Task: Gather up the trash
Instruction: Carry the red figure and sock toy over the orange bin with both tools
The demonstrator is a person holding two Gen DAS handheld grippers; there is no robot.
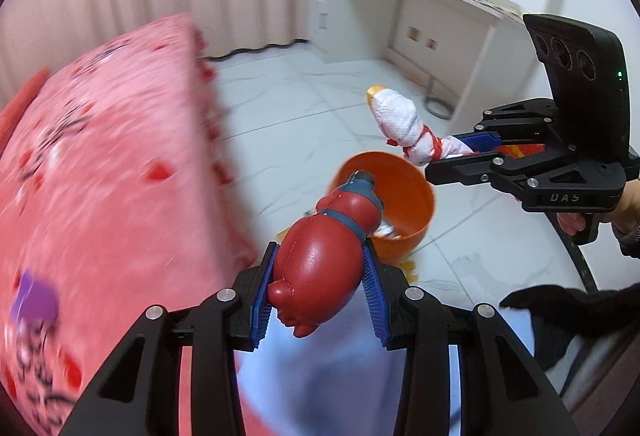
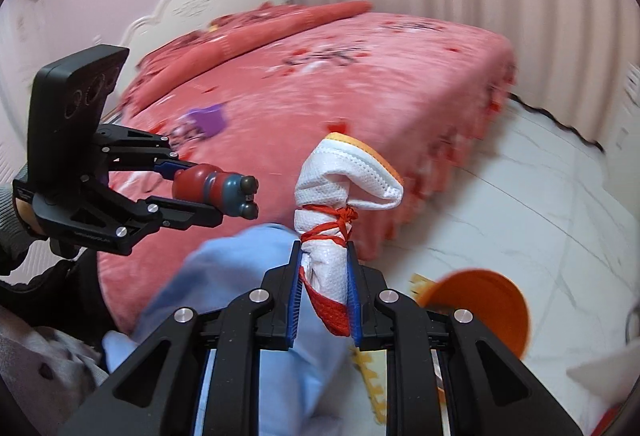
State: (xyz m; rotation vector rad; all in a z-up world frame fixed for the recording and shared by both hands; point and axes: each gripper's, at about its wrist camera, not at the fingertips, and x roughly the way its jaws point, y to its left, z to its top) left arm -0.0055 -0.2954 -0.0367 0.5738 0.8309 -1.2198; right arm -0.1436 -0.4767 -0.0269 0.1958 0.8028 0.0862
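My left gripper (image 1: 320, 288) is shut on a red and blue toy figure (image 1: 320, 260), held above the near rim of an orange bin (image 1: 400, 192) on the floor. The toy also shows in the right wrist view (image 2: 212, 188). My right gripper (image 2: 322, 292) is shut on a white cloth bundle tied with red string (image 2: 340, 196), held in the air. In the left wrist view that bundle (image 1: 400, 120) hangs just beyond the bin's far rim. In the right wrist view the bin (image 2: 480, 300) lies low to the right.
A bed with a pink patterned cover (image 1: 100, 176) fills the left side, with a purple item (image 2: 208, 120) on it. A white desk and cabinets (image 1: 420, 16) stand at the back. The floor is white tile (image 1: 300, 108). Blue fabric (image 2: 248, 296) lies below the grippers.
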